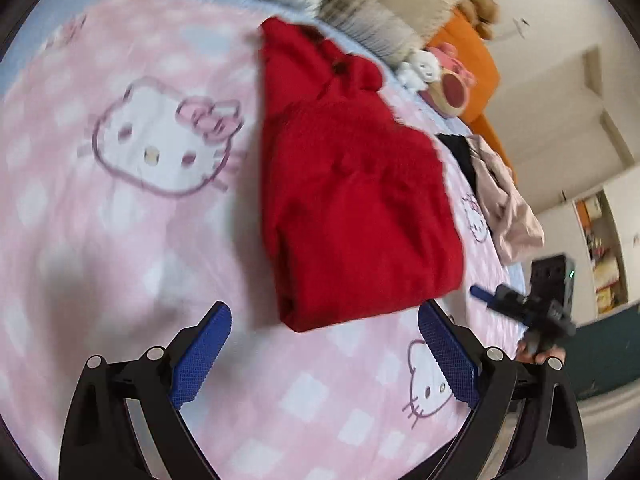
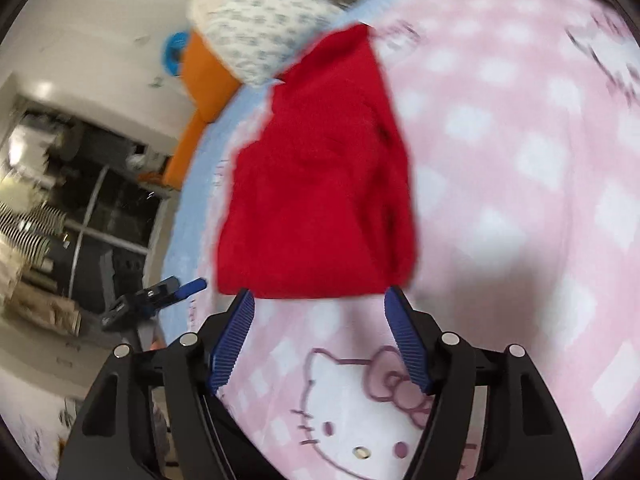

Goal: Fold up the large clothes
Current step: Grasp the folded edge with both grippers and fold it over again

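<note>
A folded red garment [image 1: 352, 184] lies on the pink cat-print bedspread [image 1: 120, 240]. My left gripper [image 1: 324, 316] stands open just short of the garment's near edge, nothing between its blue pads. In the right wrist view the same red garment [image 2: 320, 184] lies ahead on the bedspread [image 2: 520, 160]. My right gripper [image 2: 318, 300] is open at the garment's near edge, its pads apart from the cloth. The other gripper shows as a blue tip at the side in each view: right gripper [image 1: 516, 304], left gripper [image 2: 160, 292].
A pale pink garment [image 1: 504, 204] and a black cloth [image 1: 460, 152] lie on the bed's right side. Pillows [image 1: 372, 4], plush toys [image 1: 440, 76] and an orange headboard [image 1: 472, 64] stand at the far end. A patterned pillow [image 2: 264, 28] sits beyond the red garment; floor and furniture [image 2: 80, 200] lie past the bed's left edge.
</note>
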